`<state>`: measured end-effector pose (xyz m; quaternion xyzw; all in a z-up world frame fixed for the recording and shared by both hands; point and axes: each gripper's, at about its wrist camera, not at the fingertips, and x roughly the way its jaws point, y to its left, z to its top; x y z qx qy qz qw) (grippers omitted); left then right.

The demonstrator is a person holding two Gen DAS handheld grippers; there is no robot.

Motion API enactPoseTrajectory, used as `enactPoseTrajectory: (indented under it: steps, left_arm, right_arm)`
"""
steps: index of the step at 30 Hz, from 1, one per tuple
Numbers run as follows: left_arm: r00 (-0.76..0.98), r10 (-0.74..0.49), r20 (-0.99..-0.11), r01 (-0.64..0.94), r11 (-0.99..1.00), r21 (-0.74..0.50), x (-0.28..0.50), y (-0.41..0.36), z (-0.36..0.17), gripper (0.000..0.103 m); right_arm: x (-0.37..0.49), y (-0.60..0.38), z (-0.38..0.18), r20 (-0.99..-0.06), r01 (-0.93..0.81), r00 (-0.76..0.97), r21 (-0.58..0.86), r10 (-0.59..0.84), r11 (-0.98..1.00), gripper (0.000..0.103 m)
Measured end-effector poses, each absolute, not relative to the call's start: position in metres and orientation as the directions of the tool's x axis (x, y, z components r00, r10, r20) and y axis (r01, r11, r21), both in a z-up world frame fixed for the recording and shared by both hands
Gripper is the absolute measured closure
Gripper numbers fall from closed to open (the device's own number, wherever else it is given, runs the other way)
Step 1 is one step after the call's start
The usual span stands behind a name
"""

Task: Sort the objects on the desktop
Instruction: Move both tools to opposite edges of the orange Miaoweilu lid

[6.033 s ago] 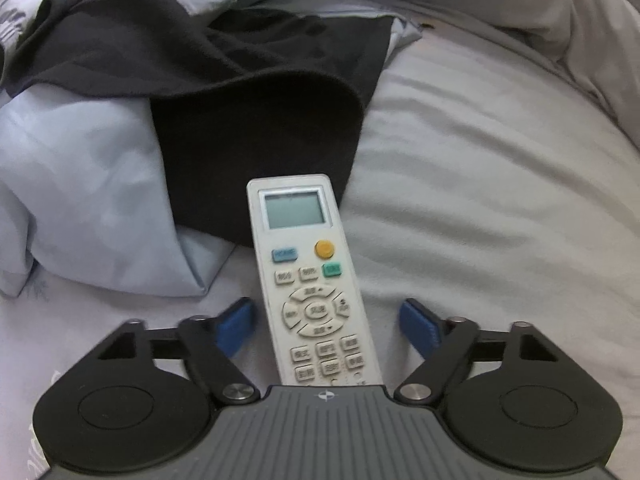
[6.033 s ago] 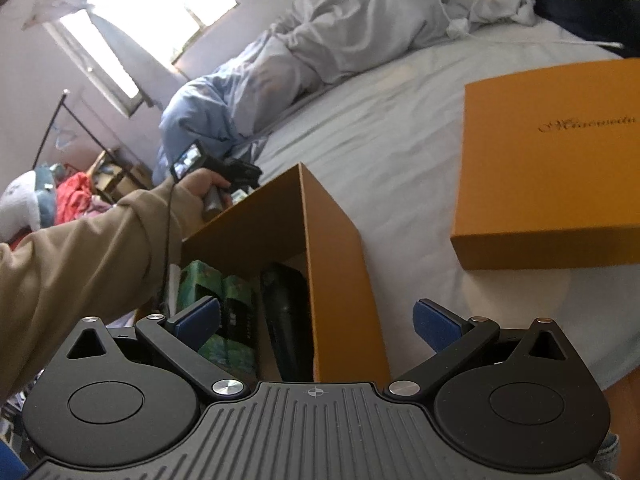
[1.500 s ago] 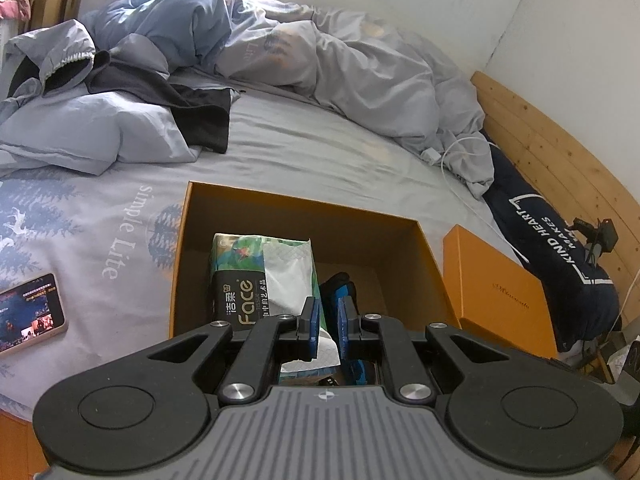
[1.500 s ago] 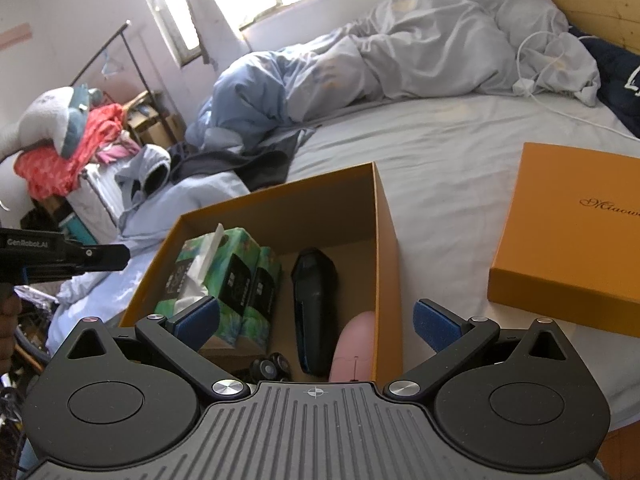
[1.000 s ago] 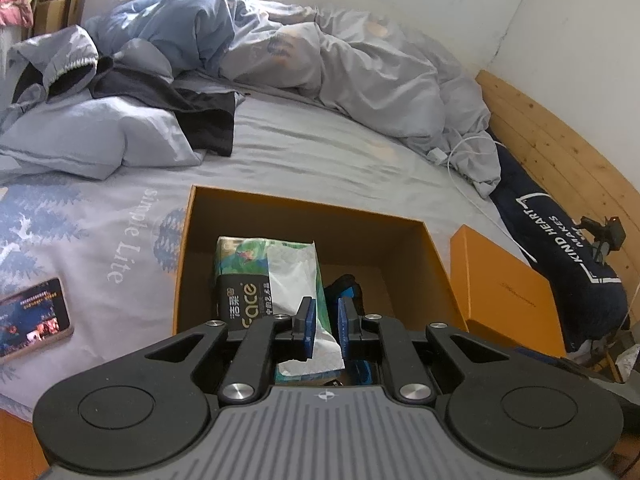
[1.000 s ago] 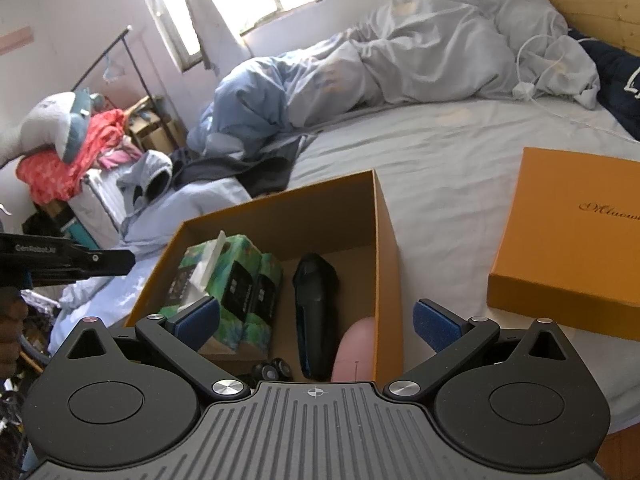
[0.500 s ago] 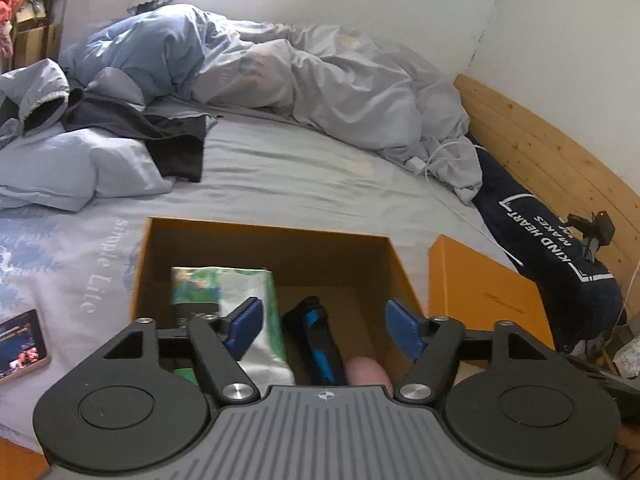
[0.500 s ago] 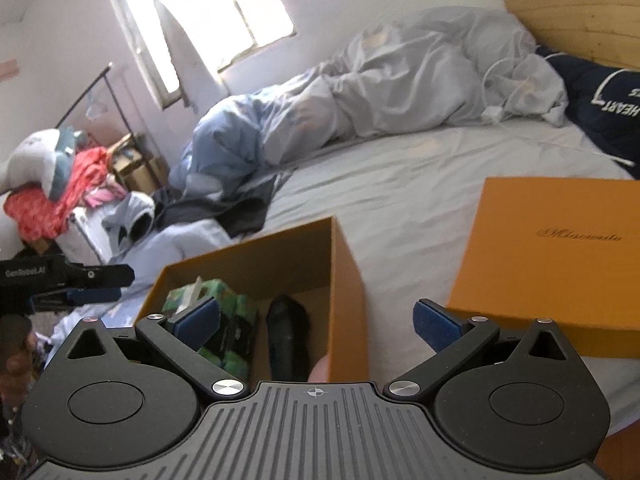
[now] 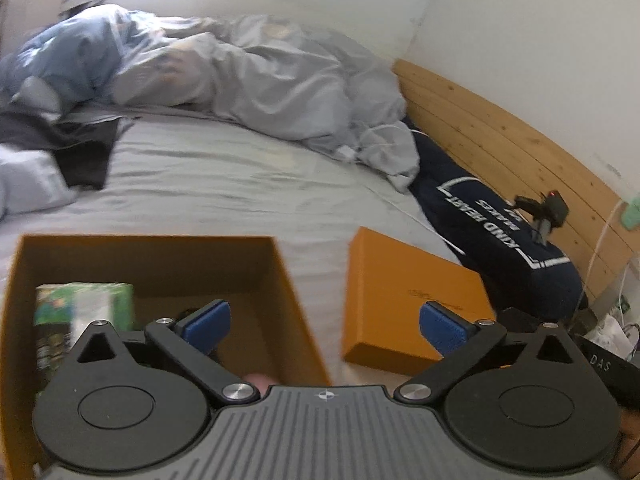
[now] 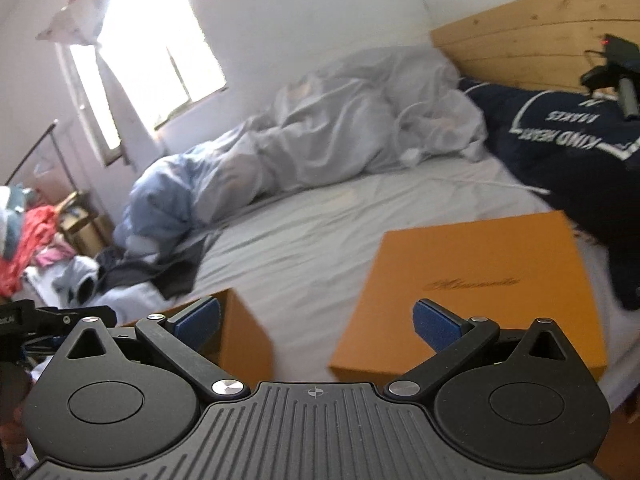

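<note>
The fingers (image 9: 208, 326) of the left gripper (image 9: 324, 326) are spread wide with nothing between them, and they hang above the right wall of the open orange box (image 9: 298, 312), in which a green tissue pack (image 9: 82, 312) stands at the left side. The fingers (image 10: 434, 326) of the right gripper (image 10: 316, 322) are spread wide too and hold nothing, above the grey bed sheet (image 10: 304, 256) between a corner of the box and the flat orange lid (image 10: 476, 292). The lid lies on the bed just beside the box, near a dark blue garment (image 9: 496, 236) that lies along the wooden headboard (image 9: 500, 152).
</note>
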<state>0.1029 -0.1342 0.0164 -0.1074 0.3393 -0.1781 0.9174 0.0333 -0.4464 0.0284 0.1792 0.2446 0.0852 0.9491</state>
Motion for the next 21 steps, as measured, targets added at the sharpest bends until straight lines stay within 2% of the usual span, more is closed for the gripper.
enactPoseTrajectory:
  steps: [10,21]
  left_arm:
    - [0.704,-0.413,-0.578,0.325,0.911,-0.255,0.131,-0.207,0.001,0.000]
    - [0.680,-0.369,-0.634,0.293,0.929,-0.225,0.179,-0.259,-0.039,0.000]
  right_arm:
    - [0.041,-0.502,0.025,-0.462,0.045,0.881,0.286,0.097,0.957,0.000]
    - [0.075,-0.556,-0.016,-0.534,0.114,0.842,0.305,0.071,0.945,0.000]
